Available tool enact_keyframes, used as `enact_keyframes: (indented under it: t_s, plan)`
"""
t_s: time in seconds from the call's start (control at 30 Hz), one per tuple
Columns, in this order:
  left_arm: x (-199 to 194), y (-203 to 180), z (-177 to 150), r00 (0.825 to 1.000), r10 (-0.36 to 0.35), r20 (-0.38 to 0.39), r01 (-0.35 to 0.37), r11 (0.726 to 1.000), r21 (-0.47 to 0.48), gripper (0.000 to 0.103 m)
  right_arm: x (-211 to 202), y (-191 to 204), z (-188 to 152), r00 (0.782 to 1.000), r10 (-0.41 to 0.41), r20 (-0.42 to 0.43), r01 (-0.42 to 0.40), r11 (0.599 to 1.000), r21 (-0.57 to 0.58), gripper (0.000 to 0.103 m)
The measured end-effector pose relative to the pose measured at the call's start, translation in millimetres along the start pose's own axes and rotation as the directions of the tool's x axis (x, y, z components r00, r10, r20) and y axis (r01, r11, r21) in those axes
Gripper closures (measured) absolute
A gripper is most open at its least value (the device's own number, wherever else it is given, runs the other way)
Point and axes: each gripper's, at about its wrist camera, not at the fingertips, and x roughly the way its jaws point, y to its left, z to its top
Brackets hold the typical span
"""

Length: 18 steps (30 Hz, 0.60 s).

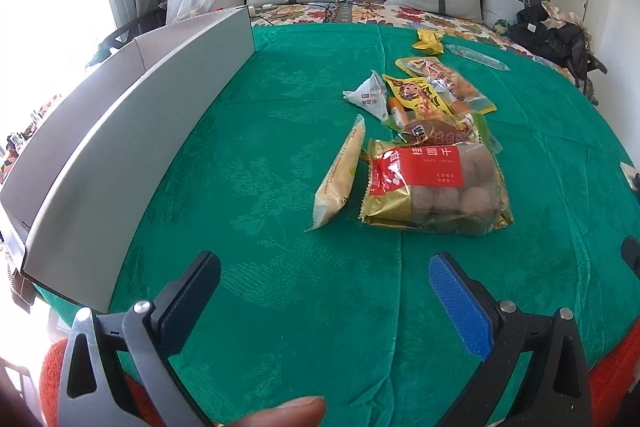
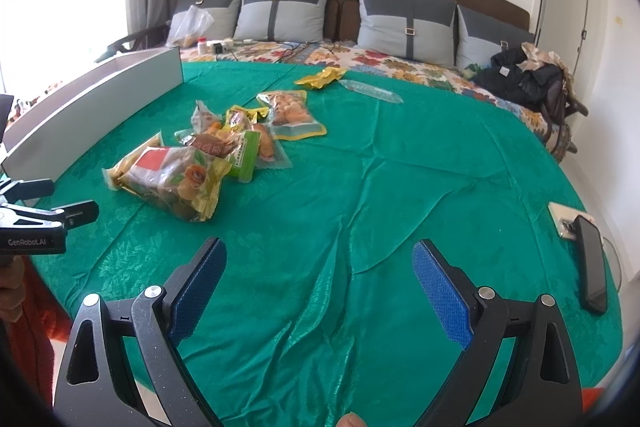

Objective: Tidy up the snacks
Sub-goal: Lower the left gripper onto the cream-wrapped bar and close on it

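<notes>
Left gripper (image 1: 324, 287): blue-padded fingers spread wide, holding nothing, hanging over the near edge of the green bedspread, short of the snack pile
Right gripper (image 2: 320, 275): fingers likewise spread and empty, over bare cloth near the near edge, to the right of the pile
Green bedspread (image 2: 400, 187): wrinkled cloth covering most of the bed and carrying everything below
Pillows (image 2: 406, 21): four grey two-tone ones standing along the brown headboard at the far edge
Grey box (image 1: 132, 131): long open box with tall flat walls, running along the left edge of the bedspread, well apart from the snacks
Dark clothes (image 2: 524, 79): heaped at the far right corner of the bed
Snack pile (image 1: 428, 131): packets overlapping near the middle, a little toward the left edge in the right wrist view
Longan bag (image 1: 436, 187): gold packet with a red label and round brown fruit, nearest the near edge, partly under the other packets at its far end
Long pale packet (image 1: 340, 175): narrow, lying just beside the longan bag on its left
Yellow packet (image 1: 424, 99): on top of the pile, behind the longan bag
White triangular packet (image 1: 370, 97): at the pile's left side
Clear tube packet (image 2: 370, 91): alone toward the far edge
Crumpled yellow wrapper (image 2: 320, 77): just beside the tube
Dark phone (image 2: 592, 263): at the right edge
</notes>
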Motion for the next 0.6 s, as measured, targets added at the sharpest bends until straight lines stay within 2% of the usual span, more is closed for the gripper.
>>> enact_keyframes:
  t_s: [0.1, 0.27, 0.37, 0.43, 0.6]
  plan:
    - [18, 28, 29, 0.998, -0.041, -0.045, 0.038, 0.997, -0.070, 0.000, -1, -1, 0, 1.000, 0.001, -0.001, -0.001, 1.000, -0.002, 0.007]
    - [55, 34, 61, 0.994, -0.023, -0.103, 0.019, 0.999, -0.036, 0.000, -2, -1, 0, 1.000, 0.006, -0.008, -0.006, 1.000, 0.003, 0.007]
    - [89, 22, 61, 0.987, 0.045, -0.157, -0.040, 0.999, 0.033, 0.000, -3, 0, 0, 1.000, 0.005, -0.010, -0.005, 1.000, -0.003, 0.007]
    - [106, 14, 58, 0.981, 0.065, -0.181, -0.052, 0.996, 0.072, 0.000, -4, -1, 0, 1.000, 0.001, -0.010, -0.002, 1.000, -0.006, 0.007]
    - [122, 2, 59, 0.975, 0.022, -0.221, 0.001, 0.995, 0.104, 0.000, -2, -6, 0, 1.000, -0.002, -0.017, 0.002, 1.000, 0.012, 0.007]
